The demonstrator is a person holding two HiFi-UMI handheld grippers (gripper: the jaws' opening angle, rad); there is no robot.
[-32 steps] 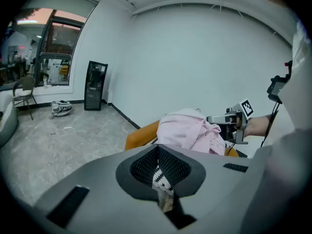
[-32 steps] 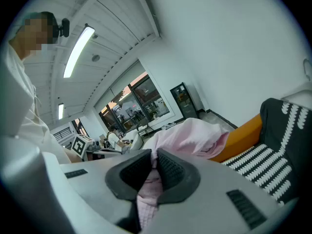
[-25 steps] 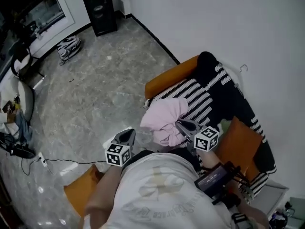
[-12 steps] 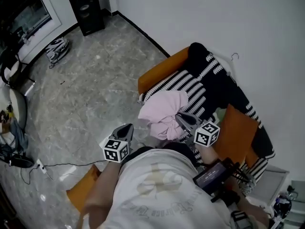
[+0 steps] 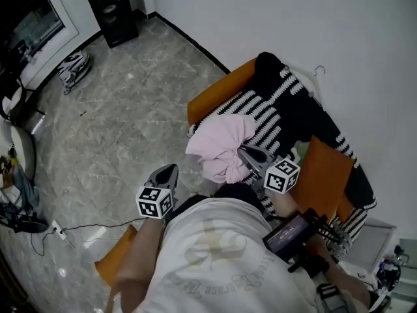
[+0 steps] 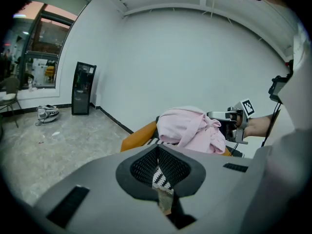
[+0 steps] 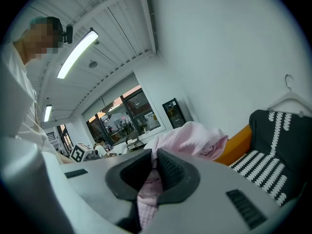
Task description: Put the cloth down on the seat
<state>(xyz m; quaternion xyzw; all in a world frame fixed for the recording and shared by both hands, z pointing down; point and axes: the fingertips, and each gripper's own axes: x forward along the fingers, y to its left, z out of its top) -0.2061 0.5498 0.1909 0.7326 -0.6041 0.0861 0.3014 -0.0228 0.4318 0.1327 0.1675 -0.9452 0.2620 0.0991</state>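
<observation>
Over the seat's [image 5: 215,100] front edge, one pink cloth [image 5: 221,150] hangs bunched, pinched between the jaws of the right gripper [image 5: 251,156], which are closed on a fold. Whether its lower folds touch the seat I cannot tell. Of the two grippers, the left gripper [image 5: 166,173] is off to the side above the floor [image 5: 117,109], well apart from the cloth, jaws drawn together with nothing between them. One black-and-white striped cover [image 5: 273,126] lies on the orange seat, with one orange cushion [image 5: 326,175] at its far end. One hanger [image 5: 317,74] is on the white wall; one black speaker [image 5: 109,12] stands on the grey marble floor.
</observation>
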